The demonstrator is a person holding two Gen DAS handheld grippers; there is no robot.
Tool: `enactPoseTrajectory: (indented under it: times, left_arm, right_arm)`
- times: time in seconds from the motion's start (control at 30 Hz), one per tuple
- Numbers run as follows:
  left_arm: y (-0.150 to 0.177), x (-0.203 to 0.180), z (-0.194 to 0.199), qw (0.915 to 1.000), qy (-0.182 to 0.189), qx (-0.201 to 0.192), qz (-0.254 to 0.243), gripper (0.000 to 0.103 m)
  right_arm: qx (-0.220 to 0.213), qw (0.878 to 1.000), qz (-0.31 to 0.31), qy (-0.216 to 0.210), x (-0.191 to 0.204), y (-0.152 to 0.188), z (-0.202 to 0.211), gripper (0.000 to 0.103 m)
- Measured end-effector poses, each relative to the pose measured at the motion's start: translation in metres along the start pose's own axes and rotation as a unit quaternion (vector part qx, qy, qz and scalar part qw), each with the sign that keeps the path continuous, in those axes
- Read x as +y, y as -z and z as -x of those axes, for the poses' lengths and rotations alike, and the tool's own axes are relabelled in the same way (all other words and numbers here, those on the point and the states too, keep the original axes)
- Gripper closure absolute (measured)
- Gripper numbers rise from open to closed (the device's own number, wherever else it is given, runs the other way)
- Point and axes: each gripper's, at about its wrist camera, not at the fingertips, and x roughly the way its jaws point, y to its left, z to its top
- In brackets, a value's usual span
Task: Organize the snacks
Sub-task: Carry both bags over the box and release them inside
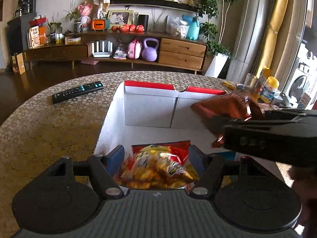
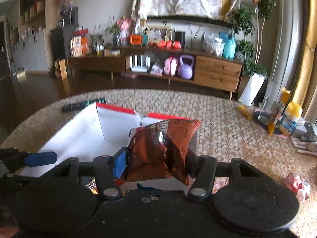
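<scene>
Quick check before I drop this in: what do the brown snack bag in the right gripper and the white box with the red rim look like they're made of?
Brown snack bag: looks like thin metallised plastic film; it is glossy and creases sharply, with bright glints along the folds. White box: probably cardboard or paperboard, matte white inside with a red printed rim; its far wall shows a split seam and flat folded panels.

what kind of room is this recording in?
Most likely a home living room: a low wooden media console with a framed photo, potted plants, and a TV remote on the round table.
</scene>
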Motion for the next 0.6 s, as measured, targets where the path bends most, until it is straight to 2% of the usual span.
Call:
enactPoseTrajectory:
  times: [0.37, 0.47, 0.5, 0.53, 0.6]
  left_arm:
    - [0.001, -0.002, 0.002, 1.0, -0.003, -0.003, -0.009, 0.032]
    - [0.001, -0.002, 0.003, 0.9999, -0.004, -0.003, -0.011, 0.032]
    - [0.001, -0.002, 0.004, 0.9999, -0.003, -0.003, -0.012, 0.032]
    - [0.001, -0.002, 0.005, 0.9999, -0.004, -0.002, -0.013, 0.031]
    - [0.002, -0.002, 0.006, 0.9999, -0.005, -0.003, -0.014, 0.031]
  right_arm:
    - [0.025, 1.0, -0.001, 0.001, 0.0, -0.004, -0.011, 0.044]
    - [0.03, 1.0, 0.002, 0.001, 0.002, -0.005, -0.012, 0.04]
    - [0.029, 1.0, 0.002, 0.003, 0.002, -0.005, -0.012, 0.034]
    - [0.026, 1.0, 0.002, 0.007, 0.003, -0.005, -0.01, 0.032]
    - [0.02, 1.0, 0.002, 0.006, 0.002, -0.006, -0.008, 0.032]
